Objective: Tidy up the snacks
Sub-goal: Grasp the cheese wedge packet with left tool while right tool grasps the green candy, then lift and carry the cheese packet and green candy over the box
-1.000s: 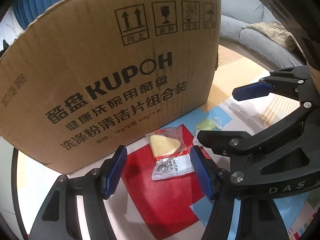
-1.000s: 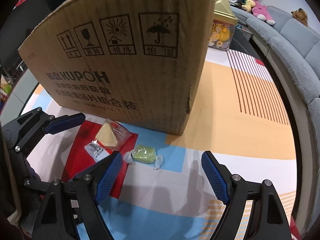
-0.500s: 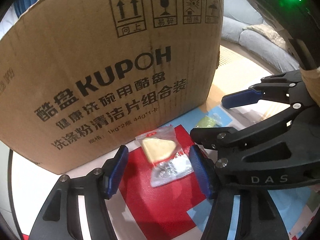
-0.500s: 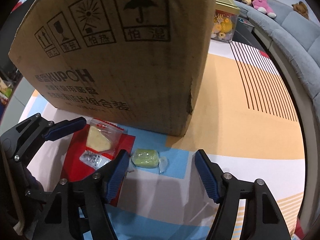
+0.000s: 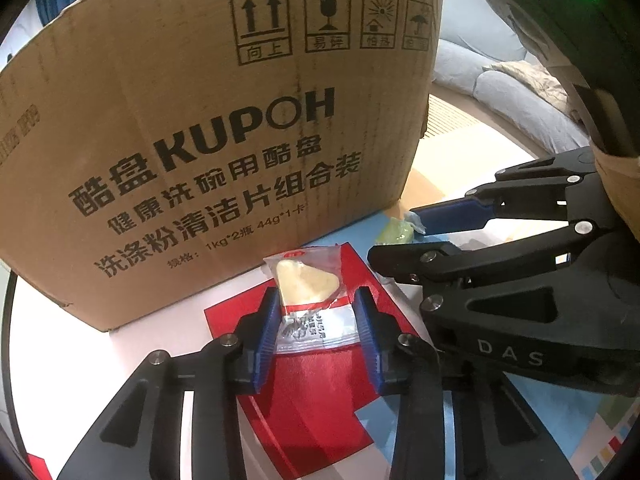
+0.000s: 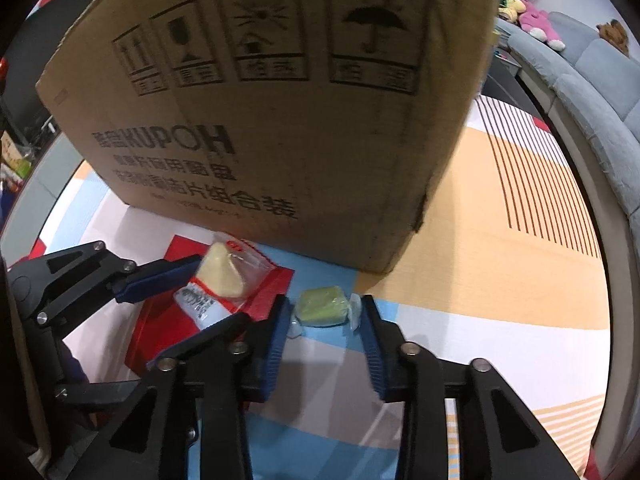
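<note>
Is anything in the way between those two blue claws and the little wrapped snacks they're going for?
Nothing visible. The left gripper already has the yellow snack packet between its fingers, and the right gripper has the green snack between its own. The cardboard box stands just behind both.
</note>
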### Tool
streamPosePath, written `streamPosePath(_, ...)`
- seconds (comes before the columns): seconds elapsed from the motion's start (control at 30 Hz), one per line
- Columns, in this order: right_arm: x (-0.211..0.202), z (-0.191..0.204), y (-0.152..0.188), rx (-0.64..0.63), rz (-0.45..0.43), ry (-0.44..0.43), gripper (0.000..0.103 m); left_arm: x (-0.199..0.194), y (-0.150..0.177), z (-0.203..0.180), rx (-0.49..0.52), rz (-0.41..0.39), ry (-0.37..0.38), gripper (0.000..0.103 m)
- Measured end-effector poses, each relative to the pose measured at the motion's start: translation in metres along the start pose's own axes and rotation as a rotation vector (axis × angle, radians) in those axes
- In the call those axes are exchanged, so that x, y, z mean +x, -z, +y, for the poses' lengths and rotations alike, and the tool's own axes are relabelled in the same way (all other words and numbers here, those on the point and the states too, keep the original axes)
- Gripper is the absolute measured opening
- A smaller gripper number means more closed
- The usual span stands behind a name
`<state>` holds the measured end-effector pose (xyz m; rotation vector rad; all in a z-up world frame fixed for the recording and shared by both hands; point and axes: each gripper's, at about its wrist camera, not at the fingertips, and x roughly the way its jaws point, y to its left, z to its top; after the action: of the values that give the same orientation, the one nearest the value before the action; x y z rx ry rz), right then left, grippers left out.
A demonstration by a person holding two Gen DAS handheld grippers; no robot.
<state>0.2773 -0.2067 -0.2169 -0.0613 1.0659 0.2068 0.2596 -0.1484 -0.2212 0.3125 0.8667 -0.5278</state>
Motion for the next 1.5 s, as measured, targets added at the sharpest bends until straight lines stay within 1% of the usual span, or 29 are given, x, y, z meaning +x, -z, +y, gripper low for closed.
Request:
streamPosePath(0.13,-0.001,0.005,0.002,0.005,-0.005,-0.002,0.032,-0.008,0.014,0.008,-0.005,-0.001,-0.005,0.036)
streamPosePath(0.43,-0.012,-0.010,0.009,0.040,-0.012,0.012,0.031,-0.014,0.015,0.019,-0.027,0.007,-0.025,0.034)
streamPosePath(0.57,-0.020,-0.018,0.005,0.046,-0.019,0.013,0.031,-0.022,0.015,0.023,-0.030,0.002,-0.033,0.031)
streamPosePath(0.77,-0.034,-0.016,0.008,0.045,-0.032,0.014,0.031,-0.030,0.017,0.026,-0.038,0.001,-0.033,0.029)
streamPosePath(0.9,-0.037,-0.016,0.010,0.049,-0.039,0.016,0.031,-0.031,0.022,0.030,-0.059,0.017,-0.028,0.027)
streamPosePath(1.17,-0.048,-0.017,0.013,0.053,-0.054,0.023,0.031,-0.047,0.022,0.028,-0.049,-0.007,-0.033,0.027)
streamPosePath(1.3,-0.053,-0.015,0.013,0.050,-0.066,0.025,0.031,-0.052,0.017,0.020,-0.048,-0.015,-0.041,0.027)
streamPosePath(1.5,-0.067,-0.008,0.011,0.043,-0.091,0.030,0.031,-0.069,0.012,0.019,-0.051,-0.038,-0.063,0.027)
